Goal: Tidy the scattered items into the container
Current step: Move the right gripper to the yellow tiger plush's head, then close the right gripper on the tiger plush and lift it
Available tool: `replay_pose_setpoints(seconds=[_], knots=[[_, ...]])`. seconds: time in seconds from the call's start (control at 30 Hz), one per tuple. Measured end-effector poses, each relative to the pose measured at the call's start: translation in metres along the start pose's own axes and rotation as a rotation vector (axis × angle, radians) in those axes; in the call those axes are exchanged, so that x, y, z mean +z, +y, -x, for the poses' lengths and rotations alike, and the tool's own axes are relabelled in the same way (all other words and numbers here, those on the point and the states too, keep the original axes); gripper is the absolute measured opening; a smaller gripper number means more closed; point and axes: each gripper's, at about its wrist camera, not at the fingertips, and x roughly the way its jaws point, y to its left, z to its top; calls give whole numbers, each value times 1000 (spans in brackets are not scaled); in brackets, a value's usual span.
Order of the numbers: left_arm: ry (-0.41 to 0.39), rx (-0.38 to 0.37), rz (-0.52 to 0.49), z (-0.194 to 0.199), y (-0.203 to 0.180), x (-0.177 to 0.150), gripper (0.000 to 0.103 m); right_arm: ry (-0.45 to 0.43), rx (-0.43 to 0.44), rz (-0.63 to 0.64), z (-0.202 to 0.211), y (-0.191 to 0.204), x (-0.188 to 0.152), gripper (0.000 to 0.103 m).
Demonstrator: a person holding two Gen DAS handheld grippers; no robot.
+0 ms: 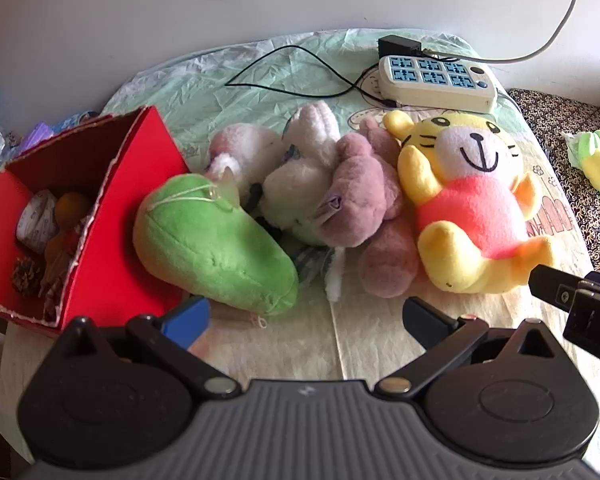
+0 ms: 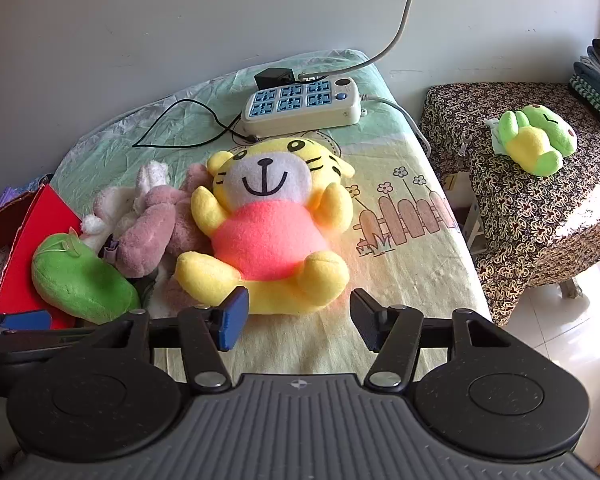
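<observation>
Broadly, a table (image 2: 400, 248) draped in a pale green and yellow cartoon-print cloth fills both views, with a grey wall behind it. At the table's left edge stands a red cardboard box (image 1: 112, 216), its top open; inside lie a pinecone (image 1: 27, 276), a small orange ball and a patterned white bundle. Next in size is a yellow tiger plush (image 2: 268, 232) in a pink shirt, lying on its back on the cloth with arms and legs spread. Beside it, toward the box, a green plush (image 1: 216, 248) leans against the red wall of the box. Between the green plush and the tiger sits a heap of mauve (image 1: 360, 200) and white plush animals (image 1: 300, 176), touching one another. At the far end of the table rests a cream power strip (image 2: 300, 104) with blue sockets, a black adapter plugged in beside it and a thin black cable looping over the cloth. On a separate patterned surface to the right lies a small green frog plush (image 2: 536, 140).

The right gripper (image 2: 296, 320) hovers just in front of the tiger's feet, jaws partly apart and holding nothing. The left gripper (image 1: 306, 320) stands wide open and empty near the green plush.
</observation>
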Motion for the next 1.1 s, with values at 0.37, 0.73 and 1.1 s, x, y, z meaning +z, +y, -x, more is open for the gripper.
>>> replay_pose_setpoints(seconds=[0.37,0.73,1.1], knots=[[-53,-125,-142,-4,-40,10,102,-12,73,-48,-17,-34,27,50],[-48,-285,-243,-29,-81,32,102,38,207,-58,-59,-59,74,64],[37,-377,-246,-63,-90,47,97,126,401,-98,-117,-77,91,79]])
